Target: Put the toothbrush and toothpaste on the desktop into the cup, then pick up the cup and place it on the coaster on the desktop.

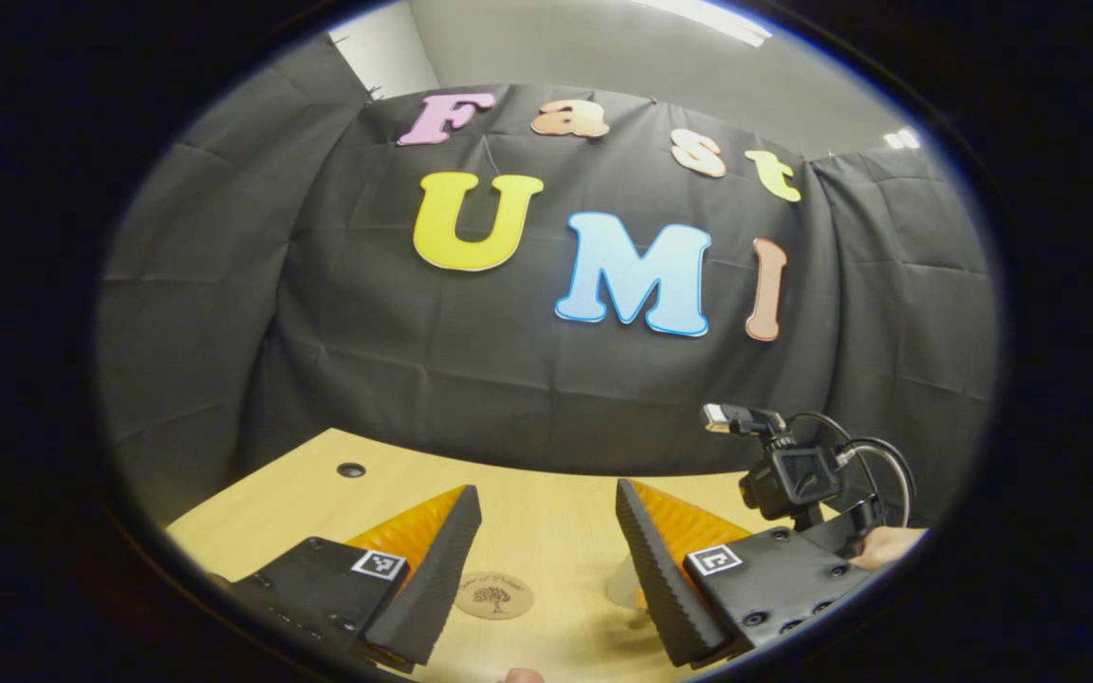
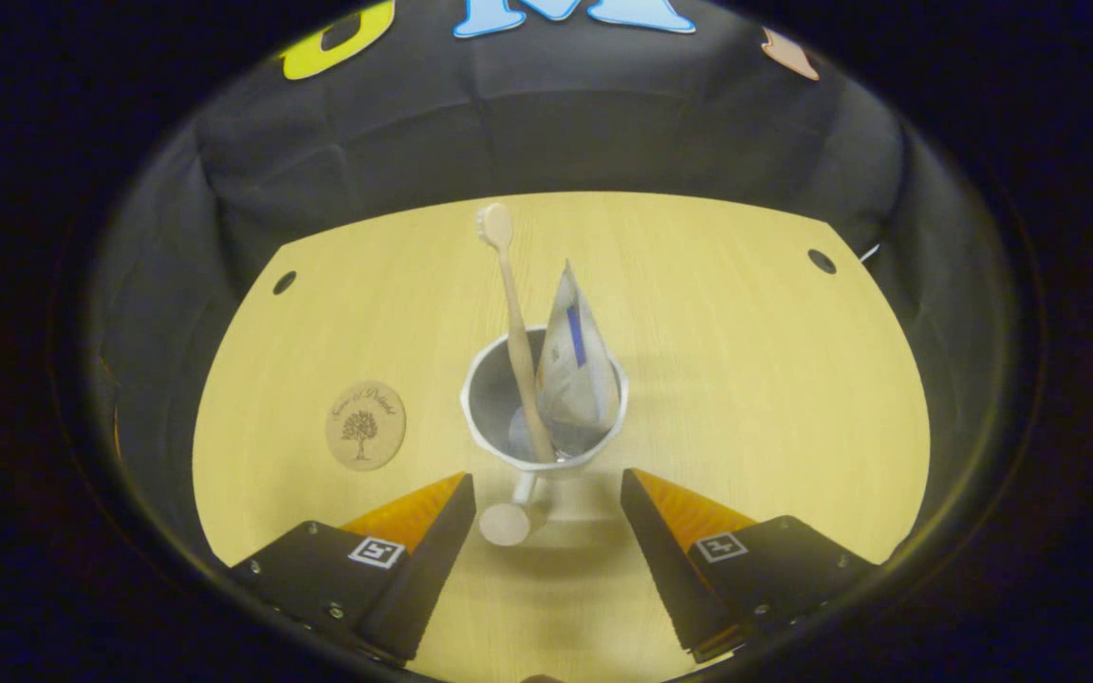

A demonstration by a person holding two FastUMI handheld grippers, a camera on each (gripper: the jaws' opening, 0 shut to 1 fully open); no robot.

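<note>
With both the toothbrush and the toothpaste already standing in the cup, what remains, by my reading, is the lift onto the coaster. On the desktop (image 2: pixel 746 379) the cup (image 2: pixel 485 398) sits near the middle, its handle (image 2: pixel 509 517) reaching toward the right gripper (image 2: pixel 546 503), whose fingers are spread wide with nothing between them, one on either side of that handle. The left gripper (image 1: pixel 546 541) hangs higher, likewise wide open and empty, looking mostly at the wall. The coaster (image 2: pixel 365 425) lies flat to the cup's left in the right gripper view, near but apart. To do this step well, close on the handle or the near wall low down, lift straight, and carry level so the tall contents do not tip the cup. The toothpaste (image 2: pixel 573 365) stands with its crimped end up, long axis near vertical. The toothbrush (image 2: pixel 514 323) leans slightly, head up and away from the gripper
</note>
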